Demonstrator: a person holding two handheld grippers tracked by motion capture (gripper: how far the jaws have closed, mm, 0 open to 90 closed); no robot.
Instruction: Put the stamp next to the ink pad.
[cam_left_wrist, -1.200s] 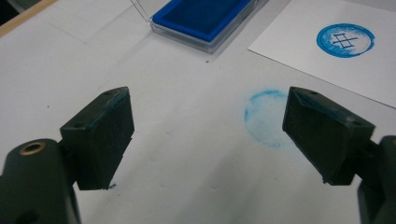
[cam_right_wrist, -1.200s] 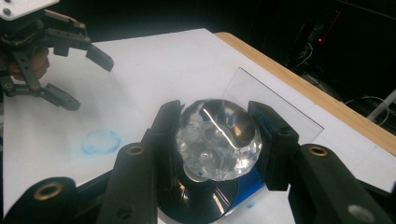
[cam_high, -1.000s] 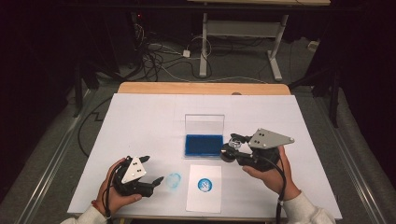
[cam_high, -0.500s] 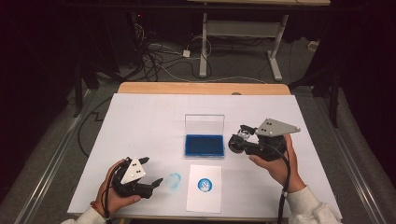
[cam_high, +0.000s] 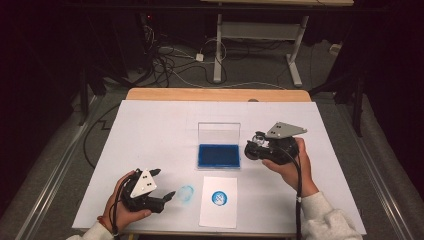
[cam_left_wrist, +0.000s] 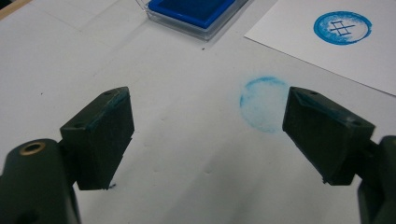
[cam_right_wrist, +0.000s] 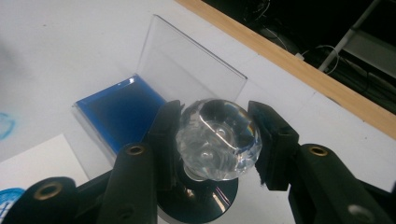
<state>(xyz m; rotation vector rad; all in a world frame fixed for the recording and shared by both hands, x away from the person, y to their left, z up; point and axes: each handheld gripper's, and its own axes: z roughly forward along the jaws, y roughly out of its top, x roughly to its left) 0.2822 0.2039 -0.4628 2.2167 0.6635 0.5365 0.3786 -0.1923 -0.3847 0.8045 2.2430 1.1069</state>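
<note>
Stamp (cam_right_wrist: 219, 140) with a clear faceted knob and a dark round base sits pinched between the jaws of the right gripper (cam_high: 261, 147), held above the white table (cam_high: 150, 130) just right of the blue ink pad (cam_high: 218, 155), whose clear lid (cam_high: 219, 133) stands upright at its far edge. Nearer the person, a white sheet of paper (cam_high: 218, 210) carries a round blue stamp mark (cam_high: 219, 198). Left of the sheet, a faint blue ring smudge (cam_left_wrist: 264, 102) lies on the table, just off the tip of the left gripper (cam_left_wrist: 208, 126), which rests low with its jaws spread wide and holding nothing.
</note>
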